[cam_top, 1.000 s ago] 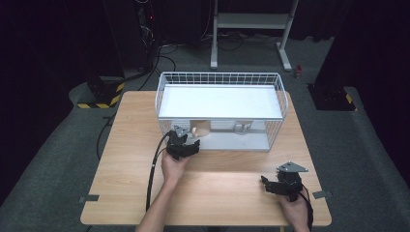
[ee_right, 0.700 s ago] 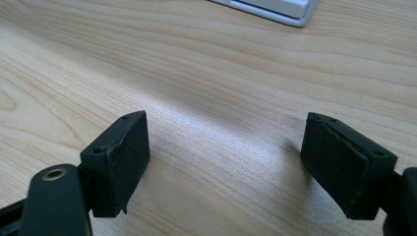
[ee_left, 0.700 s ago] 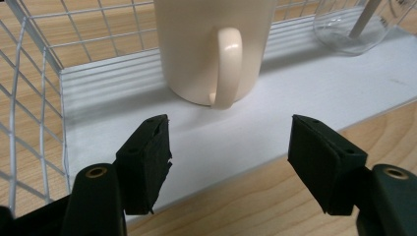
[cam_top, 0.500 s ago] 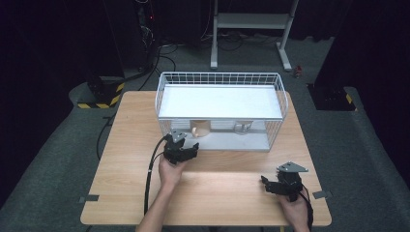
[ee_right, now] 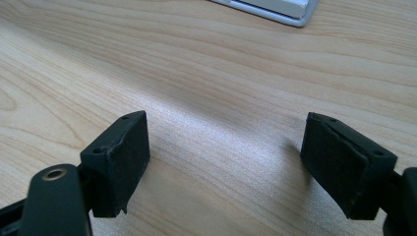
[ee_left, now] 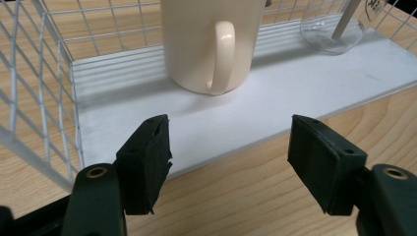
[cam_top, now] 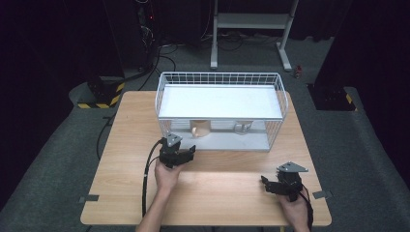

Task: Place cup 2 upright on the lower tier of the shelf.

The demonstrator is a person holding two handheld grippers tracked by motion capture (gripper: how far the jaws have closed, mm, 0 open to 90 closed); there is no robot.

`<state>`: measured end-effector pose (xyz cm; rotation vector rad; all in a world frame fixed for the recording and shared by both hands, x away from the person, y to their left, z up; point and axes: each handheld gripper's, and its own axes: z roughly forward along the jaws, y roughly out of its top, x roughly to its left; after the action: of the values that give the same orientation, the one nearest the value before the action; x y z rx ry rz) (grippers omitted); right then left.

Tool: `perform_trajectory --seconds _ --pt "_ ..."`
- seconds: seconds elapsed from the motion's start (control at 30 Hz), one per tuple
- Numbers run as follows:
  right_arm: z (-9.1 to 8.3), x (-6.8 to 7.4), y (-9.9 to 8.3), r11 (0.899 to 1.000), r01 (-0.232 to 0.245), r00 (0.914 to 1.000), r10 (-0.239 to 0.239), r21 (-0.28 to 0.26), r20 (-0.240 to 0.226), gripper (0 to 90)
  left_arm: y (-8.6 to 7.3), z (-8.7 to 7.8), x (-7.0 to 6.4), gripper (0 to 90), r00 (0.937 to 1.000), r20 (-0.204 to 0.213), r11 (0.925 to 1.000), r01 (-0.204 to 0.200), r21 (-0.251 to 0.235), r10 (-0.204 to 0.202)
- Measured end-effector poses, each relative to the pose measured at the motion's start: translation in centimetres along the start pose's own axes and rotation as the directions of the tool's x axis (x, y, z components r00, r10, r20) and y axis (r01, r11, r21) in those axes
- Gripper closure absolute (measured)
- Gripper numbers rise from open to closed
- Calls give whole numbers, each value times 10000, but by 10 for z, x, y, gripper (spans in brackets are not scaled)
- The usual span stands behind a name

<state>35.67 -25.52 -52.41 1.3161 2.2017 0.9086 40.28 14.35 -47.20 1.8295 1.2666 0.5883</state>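
The high view looks down from six o'clock over the whole tabletop. Each jaw camera sits close above it; the left shares the mug.

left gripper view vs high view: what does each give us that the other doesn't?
Left gripper view alone: the cream mug's handle faces the camera, and the open fingers stand apart before the rack's white shelf, short of the mug.

High view alone: the whole wire rack on the wooden table, plus the right gripper low at the table's near right.

Both: mug, clear glass, shelf, left gripper.
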Motion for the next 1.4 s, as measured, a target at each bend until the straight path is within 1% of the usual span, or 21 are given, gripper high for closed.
perform_trajectory --seconds 0.17,0.27,0.33,0.43,0.57,0.7,0.83,1.0,1.1,1.17,1.33,1.4 --pt "0 0 0 10000 4 10000 -4 -2 1 187 -2 -6 3 327 9997 39 9997 228 -111 -228" --pt "0 0 0 10000 0 10000 0 1 1 187 -3 -8 3 326 9999 25 9999 120 -101 -119" --pt "0 0 0 10000 1 10000 -1 0 1 186 -3 -10 4 326 9999 28 9998 117 -150 -117" --pt "0 0 0 10000 2 10000 -2 1 1 187 -5 -13 4 326 9997 67 9995 247 -205 -246" --pt "0 0 0 10000 3 10000 -3 1 1 187 -7 -16 6 326 9998 -16 9995 175 -246 -176" --pt "0 0 0 10000 32 10000 -32 -10 8 187 -10 -21 9 324 9995 46 9990 310 -337 -308" --pt "0 0 0 10000 30 10000 -30 -10 5 186 -12 -25 10 322 9998 -19 9990 214 -382 -215" --pt "0 0 0 10000 35 10000 -35 -10 6 187 -16 -31 13 319 9990 18 9980 455 -443 -455" --pt "0 0 0 10000 33 10000 -33 -11 5 187 -18 -34 15 318 9991 -55 9984 413 -389 -416" --pt "0 0 0 10000 31 10000 -31 -10 6 187 -19 -36 17 317 9990 -88 9979 425 -484 -430" --pt "0 0 0 10000 30 10000 -30 -10 6 187 -23 -40 19 317 9988 -161 9981 465 -407 -472" --pt "0 0 0 10000 33 10000 -33 -9 7 186 -24 -42 20 317 9989 -204 9982 418 -423 -427"
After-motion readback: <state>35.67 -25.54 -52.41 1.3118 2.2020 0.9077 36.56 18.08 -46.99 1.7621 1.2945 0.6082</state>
